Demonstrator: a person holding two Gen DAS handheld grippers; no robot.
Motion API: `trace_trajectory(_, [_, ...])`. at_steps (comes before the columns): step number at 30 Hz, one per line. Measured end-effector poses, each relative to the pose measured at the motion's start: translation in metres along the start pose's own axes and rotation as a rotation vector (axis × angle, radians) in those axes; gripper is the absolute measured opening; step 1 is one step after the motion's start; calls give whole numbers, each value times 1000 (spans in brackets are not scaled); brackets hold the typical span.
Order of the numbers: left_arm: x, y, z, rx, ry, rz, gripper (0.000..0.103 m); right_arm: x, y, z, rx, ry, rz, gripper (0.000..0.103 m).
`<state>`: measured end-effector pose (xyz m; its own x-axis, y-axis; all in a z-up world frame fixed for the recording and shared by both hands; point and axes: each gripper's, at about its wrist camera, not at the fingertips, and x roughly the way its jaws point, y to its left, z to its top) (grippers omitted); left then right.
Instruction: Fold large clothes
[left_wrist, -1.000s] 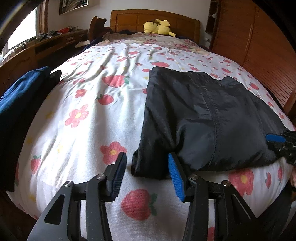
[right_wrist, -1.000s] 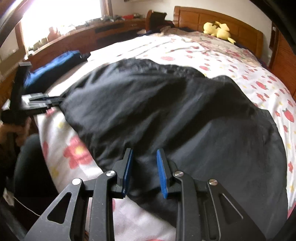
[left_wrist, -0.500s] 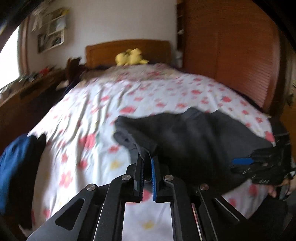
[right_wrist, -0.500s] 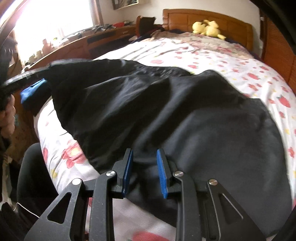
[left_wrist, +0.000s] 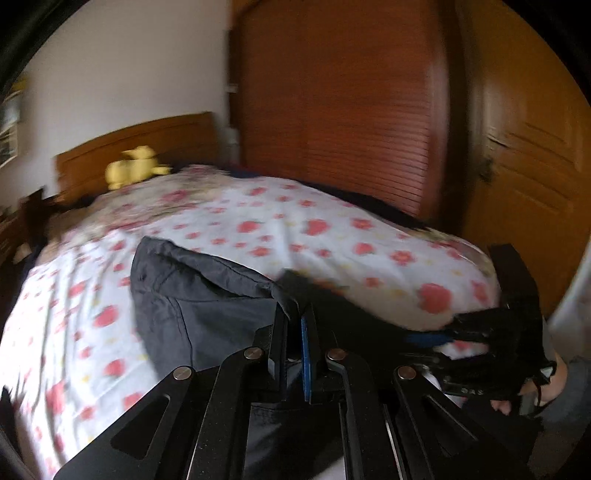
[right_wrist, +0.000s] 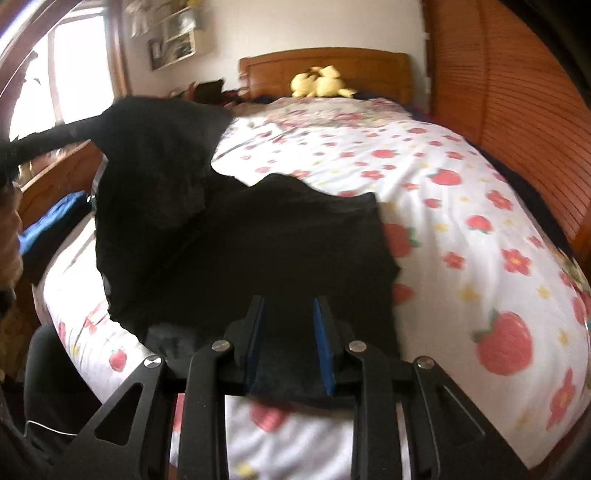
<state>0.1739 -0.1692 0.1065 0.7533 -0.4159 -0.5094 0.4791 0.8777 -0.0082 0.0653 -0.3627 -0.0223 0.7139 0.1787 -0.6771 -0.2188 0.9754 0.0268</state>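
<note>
The far half of the bed (right_wrist: 424, 177) lies bare under its flowered sheet, open to passage up to the yellow plush toy (right_wrist: 321, 85) against the headboard (right_wrist: 325, 68). On the right the slatted wooden wall (right_wrist: 517, 110) runs close along the bed's edge, leaving little room there. On the left a lifted part of the black garment (right_wrist: 159, 155) stands in the air and blocks that side; behind it lies a blue cloth (right_wrist: 48, 221) beside wooden furniture. In the left wrist view the right gripper (left_wrist: 436, 338) sits low at the bed's near right corner, close beside the left gripper (left_wrist: 293, 332).
</note>
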Motion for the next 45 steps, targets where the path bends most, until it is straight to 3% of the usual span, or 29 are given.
trace_trajectory(4, [32,-40,-4,53,58,-119,5,-21,-28,-6,42,-21,-50,27])
trace_trajectory(10, [58,-40,-31,37,140,-127,5,-32,-51,-8,69,-13,-100,27])
trace_trajectory(13, [56,-30,-28,1,122,-119,7,-39,-49,-9,61,-24,-97,27])
trace_trajectory(20, [4,-23,-22,-34,45,-80,12,-51,-31,3,27,-71,-60,27])
trace_trajectory(28, [-48,-9,-54,-27,-17,35,29,-44,10,36,-2,-153,45,27])
trace_trajectory(33, [-60,4,-83,-56,-12,77,40,-14,32,48,-34,-103,67,36])
trace_trajectory(38, [-65,14,-106,-93,12,94,46,23,43,51,-82,-18,31,36])
trace_trajectory(45, [-67,29,-138,-166,54,91,49,37,35,52,-90,14,8,36])
